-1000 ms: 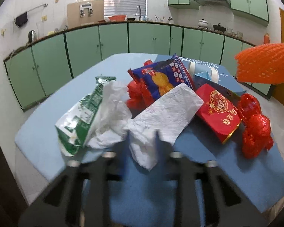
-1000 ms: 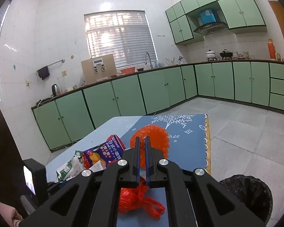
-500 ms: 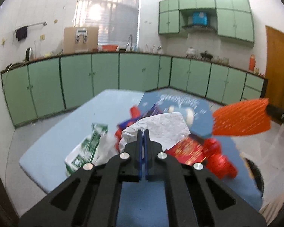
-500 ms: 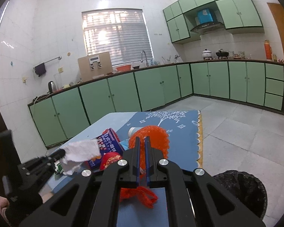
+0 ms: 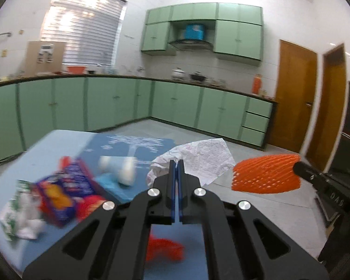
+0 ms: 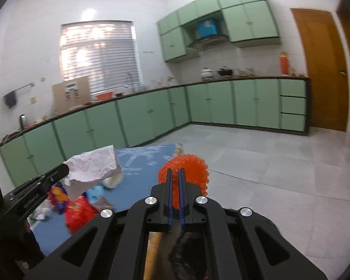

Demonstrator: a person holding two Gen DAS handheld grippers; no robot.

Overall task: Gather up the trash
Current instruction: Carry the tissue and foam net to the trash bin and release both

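Pale green base cabinets (image 5: 119,102) run along two walls under a dark countertop (image 6: 221,80), with matching wall cabinets (image 5: 238,37) flanking a range hood (image 5: 190,44) that carries a blue box (image 6: 206,28). A window with white blinds (image 5: 86,35) glows above the counter. Brown wooden doors (image 5: 294,93) stand at the right, and the floor (image 6: 280,163) is pale grey tile.

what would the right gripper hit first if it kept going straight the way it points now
Probably nothing close. The right gripper, shut on the orange net, points past the table corner over bare floor, so the floor comes first, well before the green cabinets. Depth is unclear.
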